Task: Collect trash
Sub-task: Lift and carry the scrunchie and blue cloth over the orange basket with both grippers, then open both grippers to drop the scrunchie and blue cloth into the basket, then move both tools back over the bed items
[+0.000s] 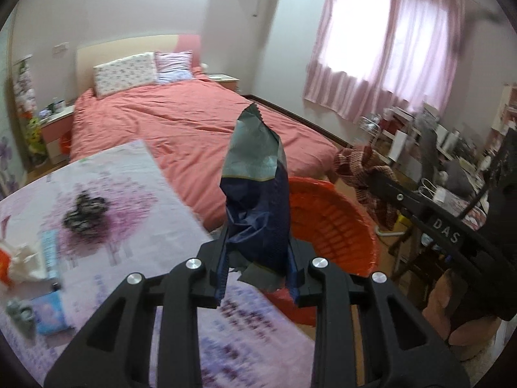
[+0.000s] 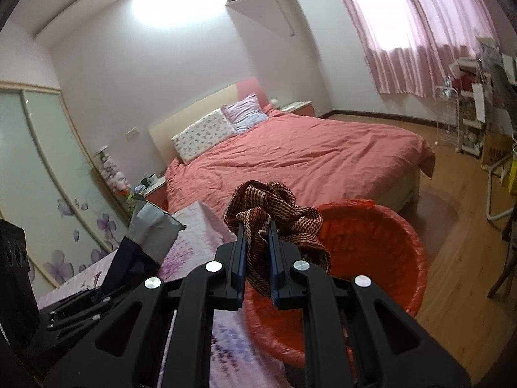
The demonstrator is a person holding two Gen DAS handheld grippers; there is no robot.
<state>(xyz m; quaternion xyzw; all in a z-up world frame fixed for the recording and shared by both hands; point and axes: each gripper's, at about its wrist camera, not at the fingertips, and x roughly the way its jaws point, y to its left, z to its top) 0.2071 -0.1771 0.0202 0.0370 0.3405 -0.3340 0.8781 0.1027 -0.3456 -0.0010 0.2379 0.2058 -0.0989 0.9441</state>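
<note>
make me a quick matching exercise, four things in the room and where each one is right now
Things:
1. snack bag
2. striped cloth
3. orange bin
4. dark crumpled wrapper

Places:
a. lying on the floral tablecloth
b. on the floor beside the table
c. between the jaws of the right gripper
d. between the jaws of the left gripper

Pairs: 1-d, 2-c, 3-b, 4-a

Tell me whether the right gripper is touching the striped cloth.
Touching. The right wrist view shows the right gripper with both blue pads pressed against the bunched striped cloth, which hangs between them above the orange bin.
</note>
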